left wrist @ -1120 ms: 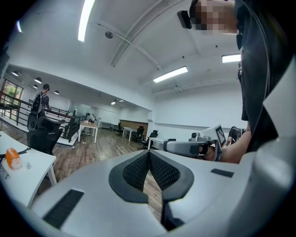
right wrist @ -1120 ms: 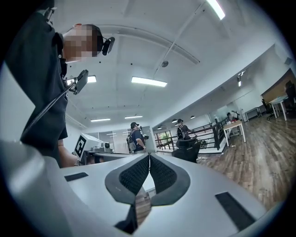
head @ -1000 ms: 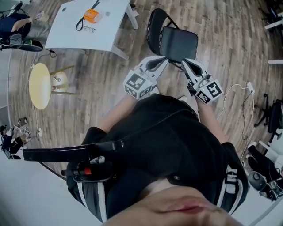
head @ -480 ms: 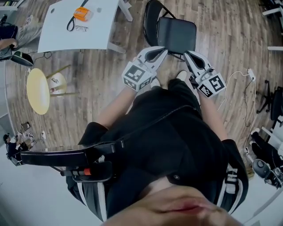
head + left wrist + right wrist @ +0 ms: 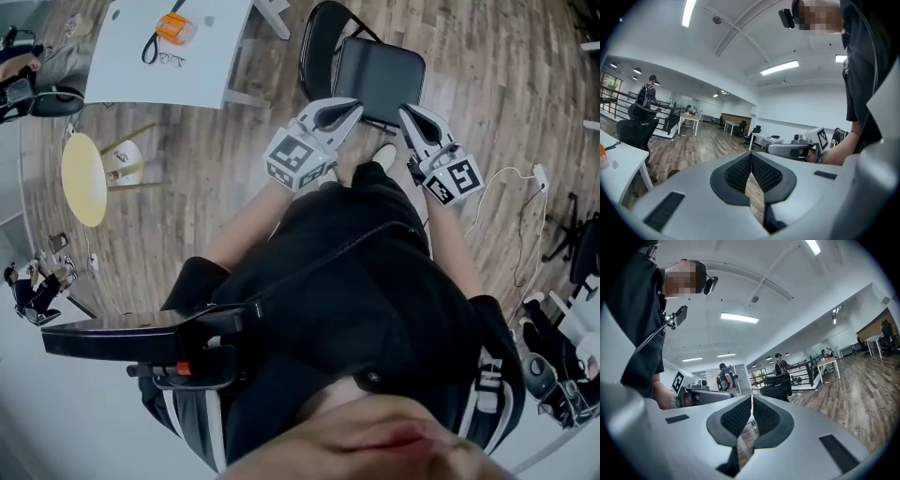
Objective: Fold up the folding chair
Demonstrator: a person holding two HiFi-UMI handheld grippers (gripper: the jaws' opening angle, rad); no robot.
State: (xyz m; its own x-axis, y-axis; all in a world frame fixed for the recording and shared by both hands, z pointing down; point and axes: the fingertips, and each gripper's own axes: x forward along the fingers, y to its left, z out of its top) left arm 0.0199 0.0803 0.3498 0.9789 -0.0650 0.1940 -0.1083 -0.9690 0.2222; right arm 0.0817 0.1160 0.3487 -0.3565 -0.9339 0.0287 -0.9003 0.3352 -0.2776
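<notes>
The black folding chair [image 5: 380,75] stands unfolded on the wood floor in the head view, its backrest [image 5: 316,47] to the left of its seat. My left gripper [image 5: 352,107] is shut and empty, its tip at the seat's near left corner. My right gripper [image 5: 406,112] is also shut and empty, at the seat's near right corner. Whether either one touches the seat I cannot tell. In the left gripper view the shut pads [image 5: 751,164] point across the room, with the other gripper [image 5: 790,150] beside them. The right gripper view shows its pads [image 5: 751,408] closed together; the chair is not in it.
A white table [image 5: 202,66] at the upper left holds an orange object [image 5: 172,28] and a cable. A round yellow stool [image 5: 82,178] stands to the left. A white cable [image 5: 506,183] lies on the floor at the right. People stand far off.
Both grippers have moved forward and slightly down, from short of the chair to the near edge of its seat. Their jaws stayed shut.
</notes>
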